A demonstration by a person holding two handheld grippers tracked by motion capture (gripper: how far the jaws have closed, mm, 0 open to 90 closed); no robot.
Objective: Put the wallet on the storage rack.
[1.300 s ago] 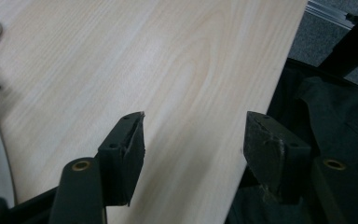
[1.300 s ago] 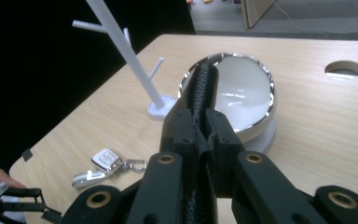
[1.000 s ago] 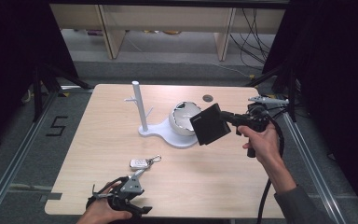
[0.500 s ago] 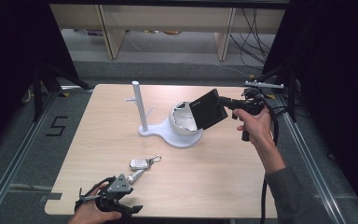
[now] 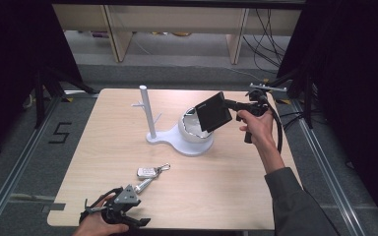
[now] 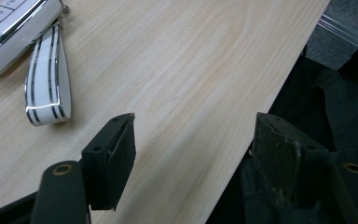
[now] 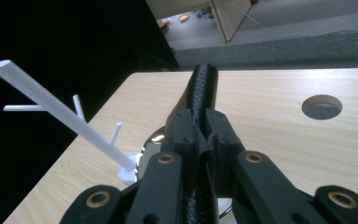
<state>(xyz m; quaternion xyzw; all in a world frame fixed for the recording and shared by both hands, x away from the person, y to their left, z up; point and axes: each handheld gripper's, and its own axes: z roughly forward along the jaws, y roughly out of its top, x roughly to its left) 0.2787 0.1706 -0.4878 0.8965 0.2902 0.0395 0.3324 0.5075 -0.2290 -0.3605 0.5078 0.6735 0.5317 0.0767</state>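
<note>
Right hand-held gripper (image 5: 232,104) clamped tight on a black wallet (image 5: 213,112), wallet held tilted above the white bowl (image 5: 193,133) of the peg stand (image 5: 145,111), left hand-held gripper (image 5: 124,199) wide open and holding nothing at the surface (image 5: 216,182) edge, white key fob (image 5: 147,172) just beyond it.

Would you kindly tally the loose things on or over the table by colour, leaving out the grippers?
White: 2, the stand with its bowl and the key fob.
Black: 1, the wallet held over the bowl by the right gripper.
Total: 3.
</note>
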